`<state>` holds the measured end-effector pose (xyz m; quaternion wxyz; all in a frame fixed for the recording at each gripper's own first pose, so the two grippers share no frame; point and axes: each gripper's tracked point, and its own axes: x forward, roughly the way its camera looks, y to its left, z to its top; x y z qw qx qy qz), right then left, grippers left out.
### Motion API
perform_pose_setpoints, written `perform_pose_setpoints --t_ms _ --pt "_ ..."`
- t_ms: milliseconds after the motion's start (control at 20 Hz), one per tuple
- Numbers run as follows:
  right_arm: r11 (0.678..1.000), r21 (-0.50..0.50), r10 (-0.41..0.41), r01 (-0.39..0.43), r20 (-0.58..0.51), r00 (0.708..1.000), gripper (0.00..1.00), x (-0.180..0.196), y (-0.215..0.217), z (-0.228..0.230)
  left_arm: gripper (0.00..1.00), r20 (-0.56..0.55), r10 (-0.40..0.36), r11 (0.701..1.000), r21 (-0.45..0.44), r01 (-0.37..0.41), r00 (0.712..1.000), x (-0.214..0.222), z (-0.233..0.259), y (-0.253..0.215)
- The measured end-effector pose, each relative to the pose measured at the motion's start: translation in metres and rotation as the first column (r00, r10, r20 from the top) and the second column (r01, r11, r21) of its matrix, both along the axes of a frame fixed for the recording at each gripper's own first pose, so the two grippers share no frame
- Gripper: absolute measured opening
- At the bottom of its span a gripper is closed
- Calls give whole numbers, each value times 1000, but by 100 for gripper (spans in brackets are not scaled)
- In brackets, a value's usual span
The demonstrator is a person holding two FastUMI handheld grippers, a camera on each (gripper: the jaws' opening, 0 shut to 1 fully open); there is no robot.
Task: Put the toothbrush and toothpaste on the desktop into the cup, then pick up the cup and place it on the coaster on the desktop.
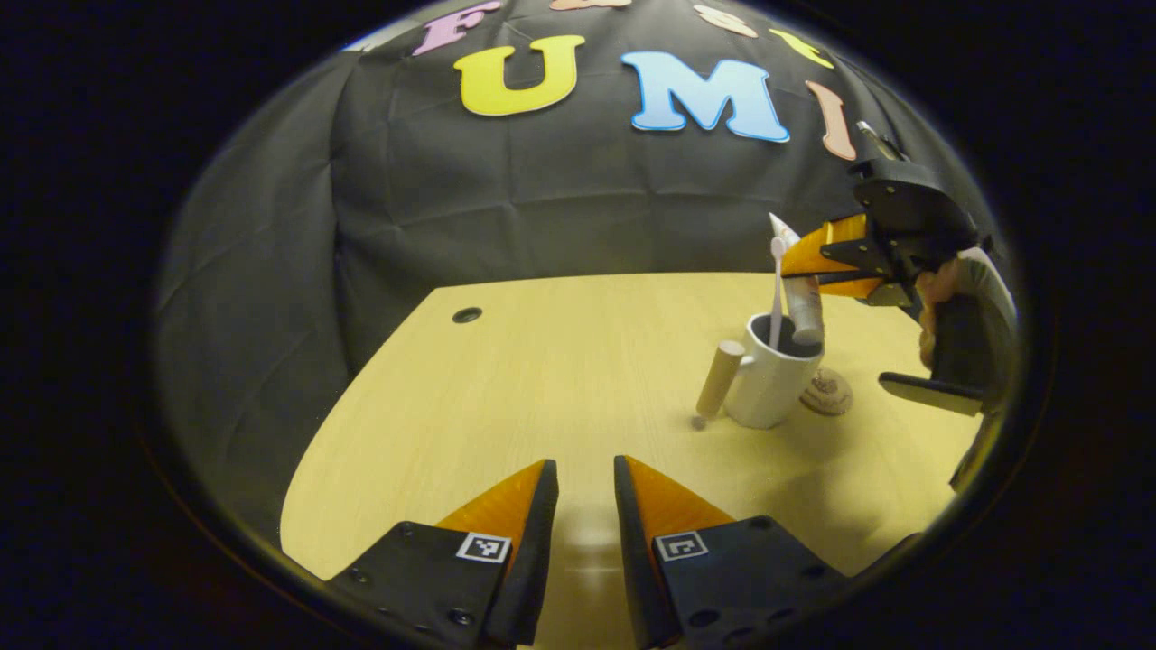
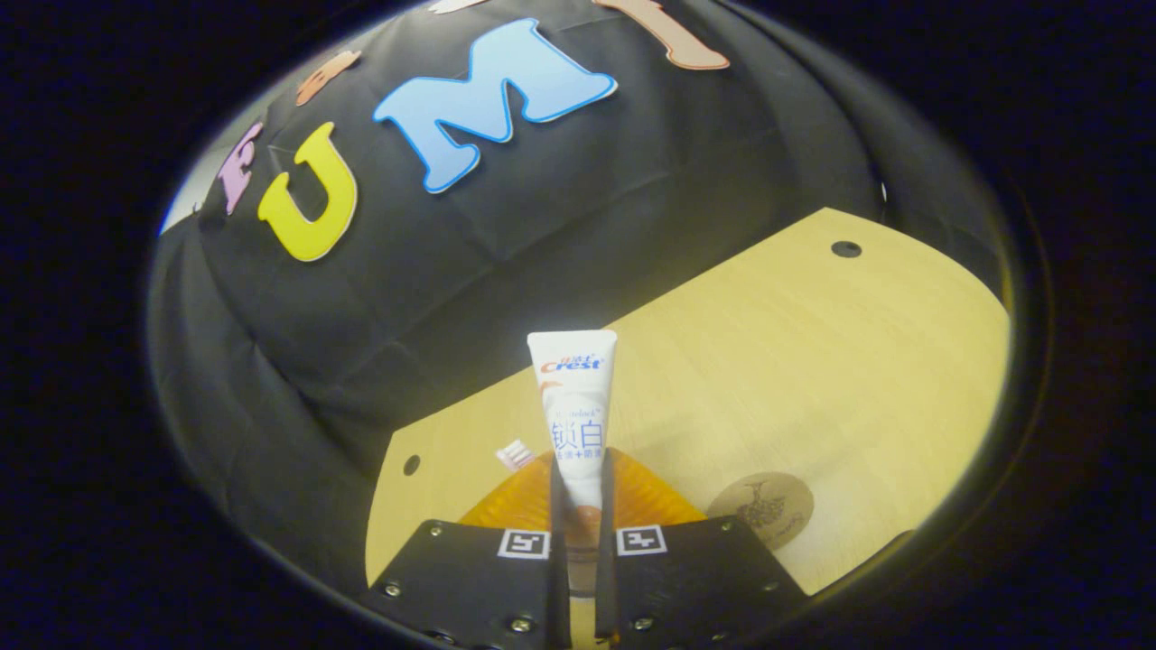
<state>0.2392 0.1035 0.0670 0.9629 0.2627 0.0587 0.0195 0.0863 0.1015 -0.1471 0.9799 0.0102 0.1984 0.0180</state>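
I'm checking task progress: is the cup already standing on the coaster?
No. In the left gripper view the cup stands on the desktop beside the coaster, not on it.

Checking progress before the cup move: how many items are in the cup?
2. The toothbrush stands in the cup; the toothpaste has its lower end inside, with the right gripper shut on it.

Toothpaste tube [image 2: 575, 411]: brand "Crest" near flat end; Chinese characters "锁白" below it. Coaster [image 2: 759, 507]: printed emblem, unreadable.
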Motion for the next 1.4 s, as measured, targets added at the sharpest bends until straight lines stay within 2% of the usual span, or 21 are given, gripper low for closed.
perform_pose_setpoints --t_ms 250,300,400,650,700,850,900,1000,1100,1300,1350,1400 --pt "987 -158 -9 26 111 994 12 5 11 -2 48 -30 34 999 -30 -35 999 -14 -14 -4" --pt "984 -177 -8 30 120 993 12 5 14 -3 41 -34 37 999 -36 -38 999 -15 -17 -5" --pt "976 -214 -10 40 141 990 12 4 16 -9 44 -43 40 998 -38 -41 998 -17 -21 -7" --pt "968 -244 -10 60 204 979 13 -8 19 -20 48 -41 30 999 -26 -31 999 -16 -20 -7" --pt "970 -237 2 47 200 980 19 -11 21 -25 48 -40 28 999 -24 -29 999 -14 -19 -7" --pt "971 -237 12 31 177 984 24 -24 22 -38 48 -39 20 1000 -22 -20 999 -14 -21 -9" --pt "973 -232 49 -5 187 981 36 -29 30 -34 48 -40 15 1000 -21 -16 999 -13 -21 -10" --pt "968 -251 52 -3 191 980 81 -38 33 -32 48 -40 -4 1000 -24 3 999 -10 -21 -16" --pt "960 -279 52 2 186 981 88 -47 28 -32 49 -36 -36 999 -18 35 999 -6 -18 -22" --pt "963 -271 33 17 180 983 88 -66 8 -30 54 -28 -112 993 20 113 993 5 -11 -32" --pt "964 -267 26 21 169 985 89 -70 1 -33 40 -29 -130 991 33 131 991 8 -10 -33" --pt "964 -263 18 25 162 987 88 -74 -5 -35 55 -31 -153 987 41 154 988 10 -10 -37"
